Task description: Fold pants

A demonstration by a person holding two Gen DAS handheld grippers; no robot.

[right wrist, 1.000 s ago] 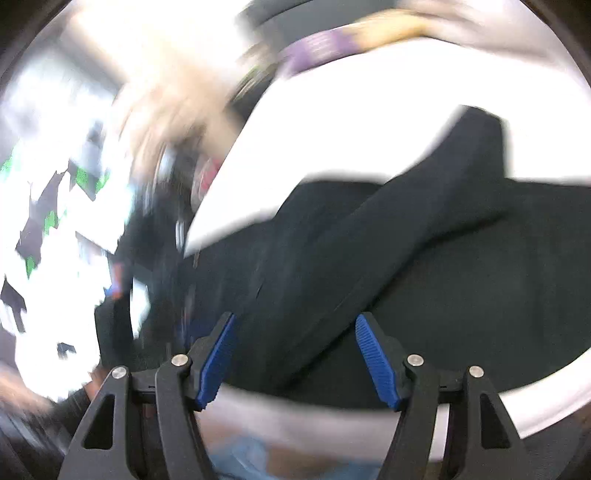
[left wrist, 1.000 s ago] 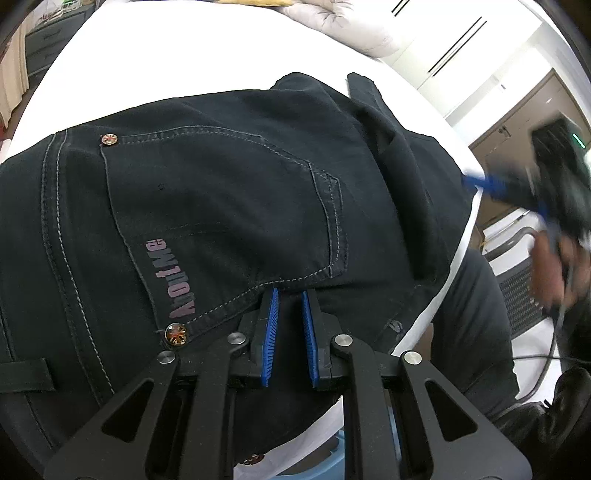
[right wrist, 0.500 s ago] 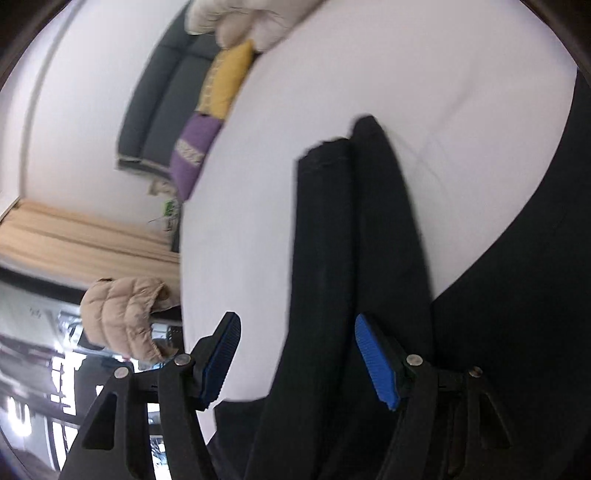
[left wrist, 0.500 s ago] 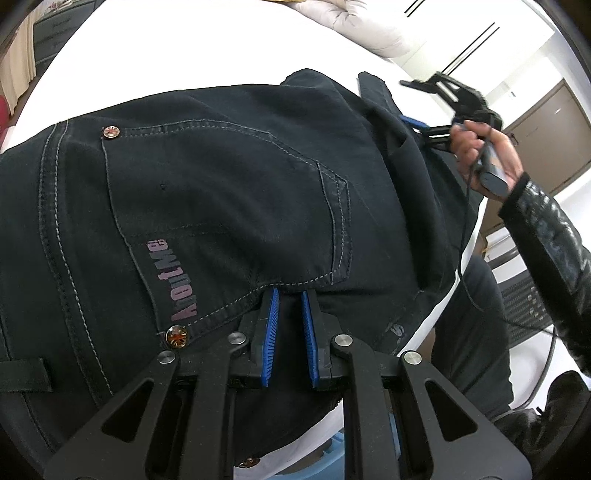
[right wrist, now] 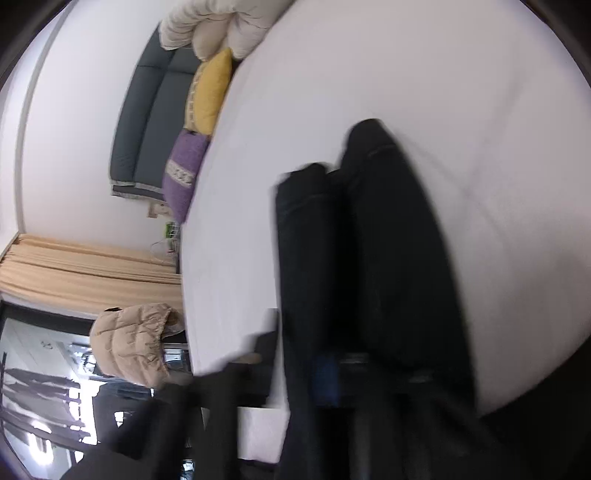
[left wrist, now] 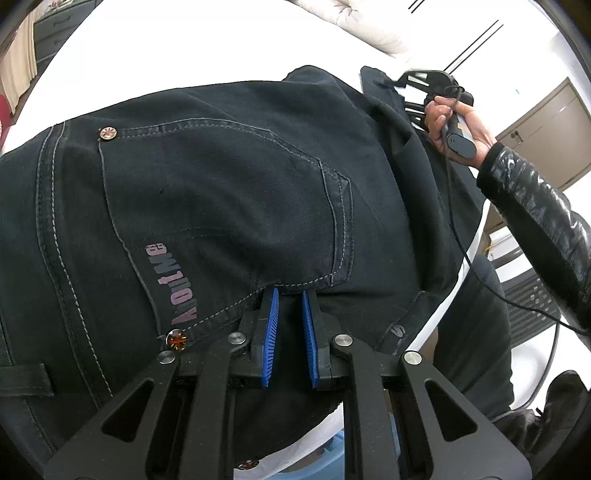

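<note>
Black jeans (left wrist: 229, 192) lie on a white bed (left wrist: 192, 48), back pocket up with a pink logo. My left gripper (left wrist: 290, 295) rests on the waist area below the pocket, its blue pads (left wrist: 271, 325) nearly together with a narrow gap and no cloth visible between them. The right gripper (left wrist: 424, 88), held by a hand, sits at the far leg ends. In the right wrist view two black leg ends (right wrist: 369, 240) run up from the blurred jaws; the cloth hides the fingers, with only a hint of blue pad (right wrist: 325, 380).
A grey sofa (right wrist: 147, 122) with yellow (right wrist: 210, 92) and purple cushions (right wrist: 184, 166) stands beyond the bed. A white duvet (right wrist: 214, 26) lies at the bed's far end. A beige puffer jacket (right wrist: 133, 343) hangs by the curtains. The bed edge (left wrist: 469, 258) runs at the right.
The right gripper swung from the bed's side to the leg ends and moved down onto them. Its pads, wide apart earlier, are now blurred and covered by cloth. The left gripper has stayed put.
</note>
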